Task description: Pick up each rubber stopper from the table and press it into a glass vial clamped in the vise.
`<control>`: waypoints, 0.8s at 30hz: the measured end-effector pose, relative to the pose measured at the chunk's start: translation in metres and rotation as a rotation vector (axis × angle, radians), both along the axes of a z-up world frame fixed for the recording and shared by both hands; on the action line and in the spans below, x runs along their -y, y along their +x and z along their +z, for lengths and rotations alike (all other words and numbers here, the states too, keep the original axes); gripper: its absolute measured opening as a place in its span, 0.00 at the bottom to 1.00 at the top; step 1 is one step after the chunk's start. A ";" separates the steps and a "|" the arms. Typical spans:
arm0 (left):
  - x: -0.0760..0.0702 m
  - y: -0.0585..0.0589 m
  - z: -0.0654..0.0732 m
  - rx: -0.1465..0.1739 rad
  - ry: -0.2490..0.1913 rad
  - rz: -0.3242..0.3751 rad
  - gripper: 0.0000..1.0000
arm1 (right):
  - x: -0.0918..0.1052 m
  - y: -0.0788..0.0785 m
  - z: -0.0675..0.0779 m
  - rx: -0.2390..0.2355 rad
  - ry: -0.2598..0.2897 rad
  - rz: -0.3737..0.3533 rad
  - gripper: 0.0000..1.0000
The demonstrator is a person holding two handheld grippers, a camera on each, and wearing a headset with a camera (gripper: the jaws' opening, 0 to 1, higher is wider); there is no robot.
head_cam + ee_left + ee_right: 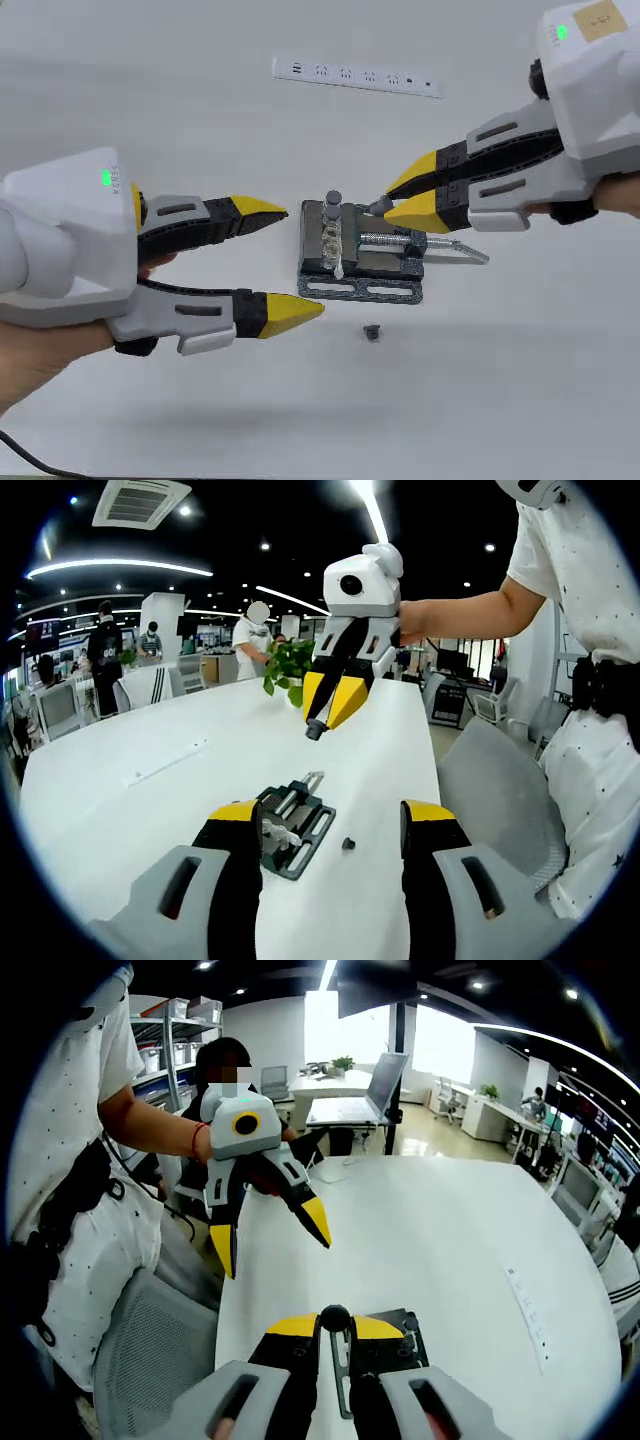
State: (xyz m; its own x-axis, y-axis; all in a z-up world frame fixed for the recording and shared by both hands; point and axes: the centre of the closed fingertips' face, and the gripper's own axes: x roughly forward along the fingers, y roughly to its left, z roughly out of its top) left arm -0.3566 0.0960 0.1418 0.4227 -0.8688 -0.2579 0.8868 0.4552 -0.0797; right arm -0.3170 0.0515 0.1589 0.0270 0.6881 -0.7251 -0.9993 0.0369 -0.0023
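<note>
The left gripper (300, 260) spreads wide, empty; a loose stopper (372, 332) lies on the table (520, 380) at its 4 o'clock. Beyond, the vise (360, 288) clamps vials (329, 243), the far one capped. The right gripper (388, 203) pinches a second stopper (380, 206) at its tips, at the open vials' 2 o'clock: off-centre pressing could skew or drop it.

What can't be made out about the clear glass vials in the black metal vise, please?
Head view: the number of clear glass vials is uncertain; they blur together in the black metal vise.
Right gripper view: vials hidden behind the right gripper, shut on a dark grey rubber stopper.
Left gripper view: vials too small to count.
</note>
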 end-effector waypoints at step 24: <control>-0.019 -0.014 -0.051 -0.017 0.094 0.040 0.92 | -0.022 0.037 -0.047 0.031 -0.326 0.141 0.05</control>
